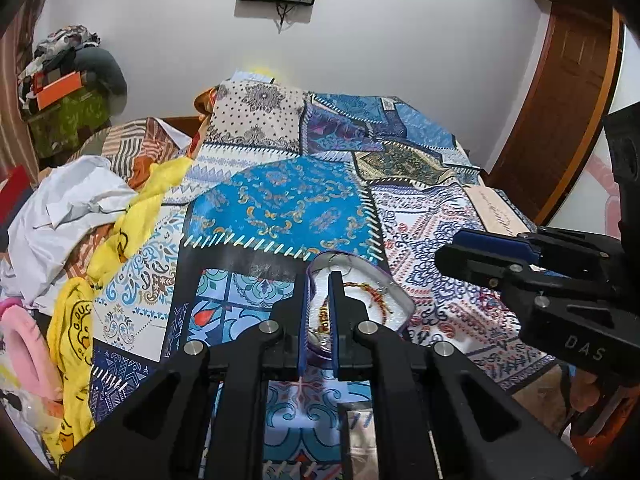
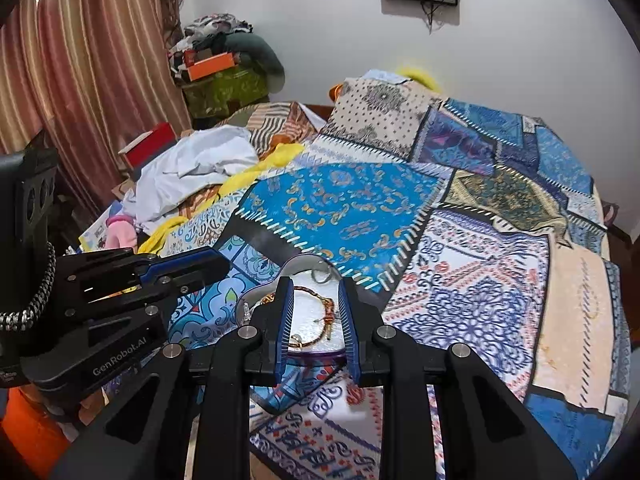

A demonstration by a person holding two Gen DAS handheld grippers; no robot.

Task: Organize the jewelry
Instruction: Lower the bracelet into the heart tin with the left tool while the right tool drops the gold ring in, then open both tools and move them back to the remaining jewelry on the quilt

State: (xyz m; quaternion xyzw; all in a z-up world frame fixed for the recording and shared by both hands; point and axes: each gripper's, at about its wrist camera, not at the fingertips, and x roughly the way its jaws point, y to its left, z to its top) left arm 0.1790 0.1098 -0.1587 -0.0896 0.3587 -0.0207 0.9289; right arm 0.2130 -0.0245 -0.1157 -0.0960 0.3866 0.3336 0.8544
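A heart-shaped jewelry box with a white lining lies open on the patterned blanket. It holds a red-brown beaded bracelet, a metal ring and other small pieces. My left gripper hovers over the box's left part with its jaws narrowly apart and nothing clearly between them; it also shows in the right wrist view. My right gripper is open, straddling the box just above the bracelet; it also shows in the left wrist view.
The patchwork blanket covers the bed. A pile of white and yellow cloth lies at the left. A pink item sits at the left edge. A wooden door stands right.
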